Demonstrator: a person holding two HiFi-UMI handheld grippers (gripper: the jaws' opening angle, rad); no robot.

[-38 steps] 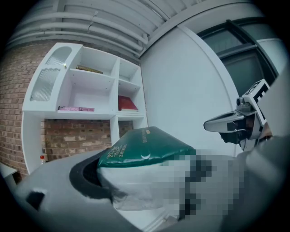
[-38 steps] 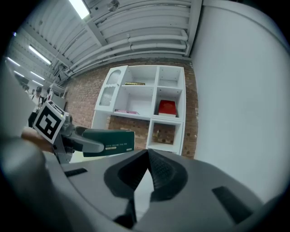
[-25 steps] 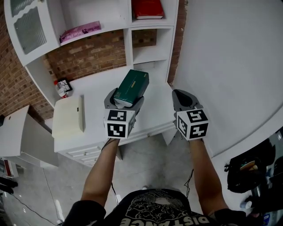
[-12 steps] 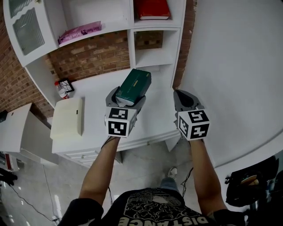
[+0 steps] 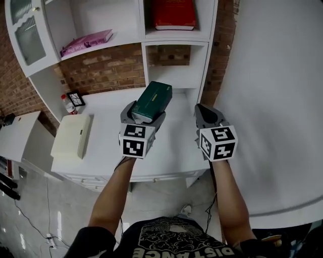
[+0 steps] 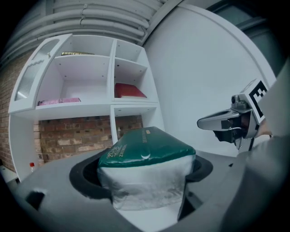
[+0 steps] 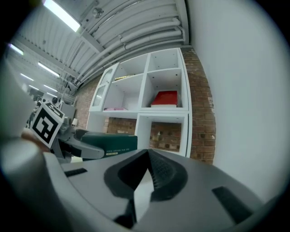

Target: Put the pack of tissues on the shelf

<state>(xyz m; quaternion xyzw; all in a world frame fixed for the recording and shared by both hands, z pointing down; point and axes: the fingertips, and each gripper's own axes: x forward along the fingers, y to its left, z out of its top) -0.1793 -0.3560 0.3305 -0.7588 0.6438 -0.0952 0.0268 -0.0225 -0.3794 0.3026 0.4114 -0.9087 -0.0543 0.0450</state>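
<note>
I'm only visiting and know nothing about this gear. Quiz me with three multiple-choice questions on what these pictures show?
1. What colour is the top of the pack of tissues?
A) pink B) yellow C) green
2. How is the right gripper?
A) shut, empty B) shut on the pack of tissues C) wide open
3. Where is the red book?
A) in the right gripper B) in a top-right compartment of the shelf C) under the pack of tissues

Answers: 1 C, the left gripper view shows its green top. 2 A, its jaws meet with nothing between them. 3 B, it lies flat in that compartment, at the top of the head view.
</note>
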